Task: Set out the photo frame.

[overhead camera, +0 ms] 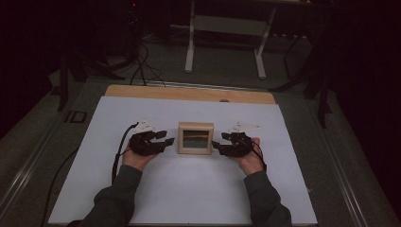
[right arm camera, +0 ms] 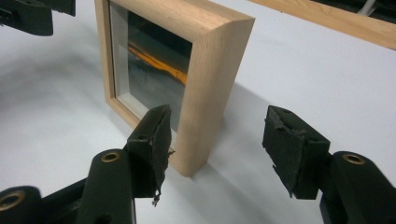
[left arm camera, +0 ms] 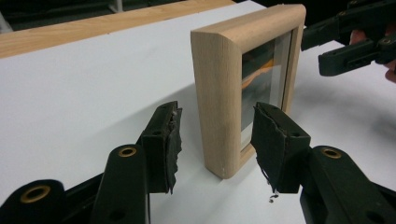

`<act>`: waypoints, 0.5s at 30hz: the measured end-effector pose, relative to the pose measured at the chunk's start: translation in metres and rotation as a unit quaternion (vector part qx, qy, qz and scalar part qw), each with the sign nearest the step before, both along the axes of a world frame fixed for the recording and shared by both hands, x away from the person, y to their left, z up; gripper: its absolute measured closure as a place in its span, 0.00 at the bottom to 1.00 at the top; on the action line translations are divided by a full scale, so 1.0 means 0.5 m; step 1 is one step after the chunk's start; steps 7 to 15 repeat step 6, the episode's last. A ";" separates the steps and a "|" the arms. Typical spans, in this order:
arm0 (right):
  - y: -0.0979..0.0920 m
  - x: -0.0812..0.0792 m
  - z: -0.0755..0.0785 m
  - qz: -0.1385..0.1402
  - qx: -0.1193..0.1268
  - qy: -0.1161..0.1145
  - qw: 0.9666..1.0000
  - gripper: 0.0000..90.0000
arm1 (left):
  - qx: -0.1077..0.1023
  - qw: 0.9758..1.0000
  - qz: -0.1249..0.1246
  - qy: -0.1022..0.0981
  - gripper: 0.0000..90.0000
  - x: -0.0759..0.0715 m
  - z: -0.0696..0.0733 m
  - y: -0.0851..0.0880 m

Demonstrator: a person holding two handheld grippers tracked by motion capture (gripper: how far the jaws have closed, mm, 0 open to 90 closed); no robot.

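Note:
A small light-wood picture frame stands upright in the middle of the white sheet, its glass showing a dark picture with an orange streak. My left gripper is at the frame's left edge. In the left gripper view the frame's side sits between my left gripper's open jaws, with a gap at each pad. My right gripper is at the frame's right edge. The right gripper view has the frame's corner between my right gripper's open jaws, the far pad well apart from the wood.
A wooden table edge runs along the far side of the sheet. Beyond it stand the white legs of another table, with cables on the floor. A cable trails from the left gripper.

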State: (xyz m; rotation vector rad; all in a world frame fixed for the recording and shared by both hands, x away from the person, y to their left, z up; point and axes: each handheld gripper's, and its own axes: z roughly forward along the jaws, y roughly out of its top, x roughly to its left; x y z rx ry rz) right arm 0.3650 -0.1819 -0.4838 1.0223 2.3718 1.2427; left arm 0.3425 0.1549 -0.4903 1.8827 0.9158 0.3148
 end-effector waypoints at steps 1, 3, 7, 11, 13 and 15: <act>-0.002 -0.001 0.000 0.001 -0.002 -0.001 1.000 0.46 | -0.001 1.000 0.000 0.001 0.58 -0.002 0.000 0.001; -0.006 -0.003 0.002 0.002 -0.003 0.000 1.000 0.46 | 0.000 1.000 0.000 0.002 0.58 -0.004 0.000 0.003; -0.009 -0.004 0.000 0.005 -0.006 0.003 1.000 0.46 | 0.005 1.000 0.001 0.004 0.58 -0.008 0.000 0.008; -0.009 -0.004 0.000 0.005 -0.006 0.003 1.000 0.46 | 0.005 1.000 0.001 0.004 0.58 -0.008 0.000 0.008; -0.009 -0.004 0.000 0.005 -0.006 0.003 1.000 0.46 | 0.005 1.000 0.001 0.004 0.58 -0.008 0.000 0.008; -0.009 -0.004 0.000 0.005 -0.006 0.003 1.000 0.46 | 0.005 1.000 0.001 0.004 0.58 -0.008 0.000 0.008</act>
